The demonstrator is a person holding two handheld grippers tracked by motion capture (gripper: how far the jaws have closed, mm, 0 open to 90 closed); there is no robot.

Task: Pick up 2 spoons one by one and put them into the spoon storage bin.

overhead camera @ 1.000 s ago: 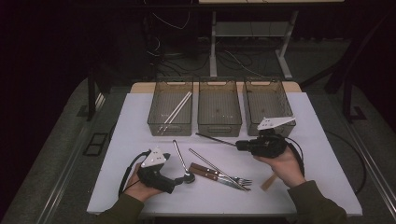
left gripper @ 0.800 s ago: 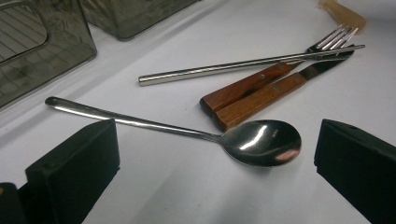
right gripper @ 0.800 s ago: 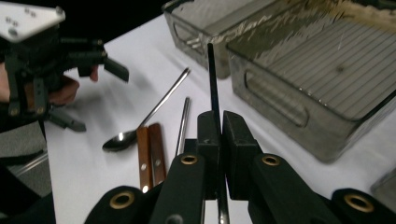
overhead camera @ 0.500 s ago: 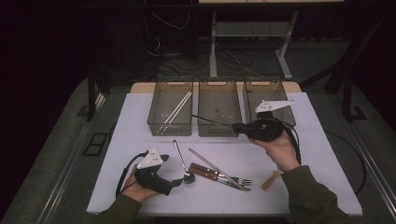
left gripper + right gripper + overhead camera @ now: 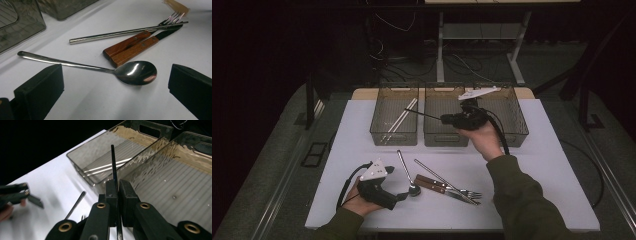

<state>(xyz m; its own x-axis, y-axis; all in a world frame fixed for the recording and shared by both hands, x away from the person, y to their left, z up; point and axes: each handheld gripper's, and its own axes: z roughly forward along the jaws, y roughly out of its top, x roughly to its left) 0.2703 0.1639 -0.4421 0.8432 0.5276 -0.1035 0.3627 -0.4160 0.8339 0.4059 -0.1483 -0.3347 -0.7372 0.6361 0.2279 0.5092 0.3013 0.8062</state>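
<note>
My right fingers (image 5: 117,192), clamped on a thin dark chopstick (image 5: 113,162), have risen toward the left clear mesh bin (image 5: 394,117) upper centre; left fingers (image 5: 117,85) gape around the steel spoon (image 5: 136,72)

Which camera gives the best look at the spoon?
The left gripper view: the spoon lies close between the open jaws, bowl and handle sharp. The high view shows it small, beside the left gripper. The right gripper view shows only a thin handle-like sliver.

Sleeves: olive green, long, on both forearms
Left gripper (image 5: 404,195): black body, grey three-cornered plate, black cable
Right gripper (image 5: 445,118): black jaws, brass-coloured rivets (four seen from its own camera), grey plate, black cable
</note>
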